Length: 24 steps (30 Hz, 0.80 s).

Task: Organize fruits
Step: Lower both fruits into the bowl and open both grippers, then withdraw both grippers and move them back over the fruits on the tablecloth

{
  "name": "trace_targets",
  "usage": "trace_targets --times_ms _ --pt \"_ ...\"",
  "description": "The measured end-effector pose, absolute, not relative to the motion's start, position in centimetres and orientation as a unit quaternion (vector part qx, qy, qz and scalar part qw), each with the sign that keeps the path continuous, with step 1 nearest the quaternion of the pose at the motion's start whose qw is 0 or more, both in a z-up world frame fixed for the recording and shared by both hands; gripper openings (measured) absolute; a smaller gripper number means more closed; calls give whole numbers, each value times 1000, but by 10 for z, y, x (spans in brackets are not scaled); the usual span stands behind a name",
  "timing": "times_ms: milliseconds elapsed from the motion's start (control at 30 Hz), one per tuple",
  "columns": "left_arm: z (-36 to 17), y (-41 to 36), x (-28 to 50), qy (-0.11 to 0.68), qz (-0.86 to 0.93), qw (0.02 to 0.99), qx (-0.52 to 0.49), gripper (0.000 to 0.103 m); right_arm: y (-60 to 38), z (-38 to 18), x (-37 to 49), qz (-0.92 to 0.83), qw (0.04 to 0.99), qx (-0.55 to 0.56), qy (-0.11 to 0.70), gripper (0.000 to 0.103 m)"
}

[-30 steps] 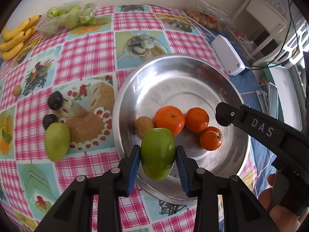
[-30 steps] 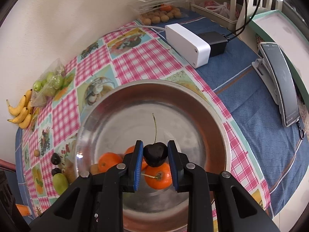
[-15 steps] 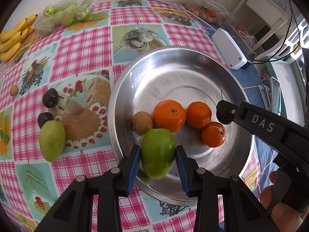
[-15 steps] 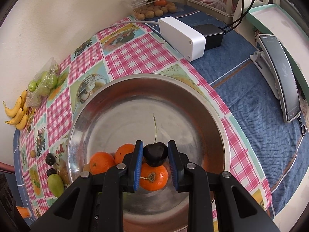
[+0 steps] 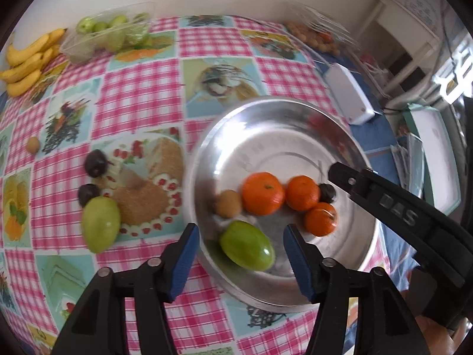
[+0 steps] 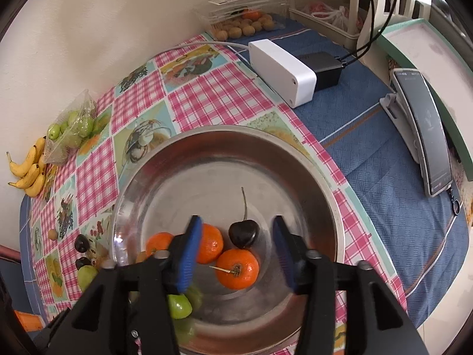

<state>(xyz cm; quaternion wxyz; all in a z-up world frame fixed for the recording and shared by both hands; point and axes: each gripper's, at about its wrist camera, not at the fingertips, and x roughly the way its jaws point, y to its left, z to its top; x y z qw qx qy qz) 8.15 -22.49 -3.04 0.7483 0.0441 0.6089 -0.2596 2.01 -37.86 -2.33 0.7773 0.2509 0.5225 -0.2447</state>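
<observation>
bowl [image 5: 348, 136]: 3 oranges [image 5: 263, 193], 1 cherry [image 6: 243, 233], 1 green fruit [image 5: 246, 245] | left gripper [image 5: 241, 254], right gripper [image 6: 236, 250]: jaws just spread, both fruits dropped, gripping nothing

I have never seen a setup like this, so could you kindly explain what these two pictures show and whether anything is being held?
No robot here: a person holds a two-finger clamp in each hand, each carrying a fisheye camera looking along its fingers. One picture comes from the left gripper, the other from the right gripper. Both hang over a round steel bowl on a pink checked tablecloth. Their jaws have just been opening and grip nothing now. The green oval fruit and the dark stemmed cherry lie loose in the bowl beside three orange mandarins. Another green fruit, two dark cherries and yellow bananas wait on the cloth.
</observation>
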Motion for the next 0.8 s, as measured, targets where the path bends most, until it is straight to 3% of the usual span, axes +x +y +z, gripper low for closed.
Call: trace_targets --times_ms 67,200,267,400,467,800 --pt "-31 -215 89 611 -238 754 38 68 -376 -22 22 -238 778 250 525 69" --pt "-35 -192 104 616 -194 763 20 80 -369 -23 26 -231 776 239 536 74" --pt "-38 -175 114 618 -165 769 3 85 -366 -25 29 -229 775 234 541 84" --pt "-42 -145 127 614 -112 781 -22 97 -358 -25 33 -220 776 225 547 85" --pt "-45 -131 132 614 -94 783 -31 99 -353 -24 35 -217 777 216 551 89" --pt "-45 -82 145 608 -50 791 -51 103 -325 -22 49 -195 782 195 560 90"
